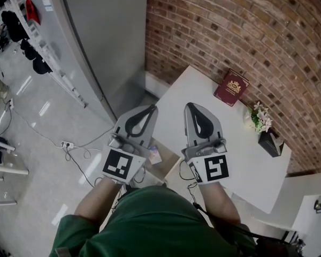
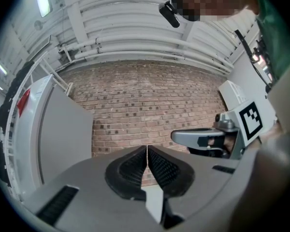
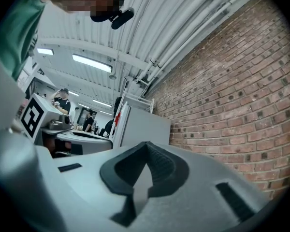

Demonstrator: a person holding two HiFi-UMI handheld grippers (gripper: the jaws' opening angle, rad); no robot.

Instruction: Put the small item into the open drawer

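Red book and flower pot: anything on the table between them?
Nothing. The head view shows only bare white table between the red book and the flower pot.

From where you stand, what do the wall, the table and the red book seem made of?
The wall looks like rough red brick with pale mortar joints. The table seems smooth white laminate or painted board: flat, matte, no grain. The red book has a stiff-looking cover with a gold emblem; leatherette or coated card, I cannot tell.
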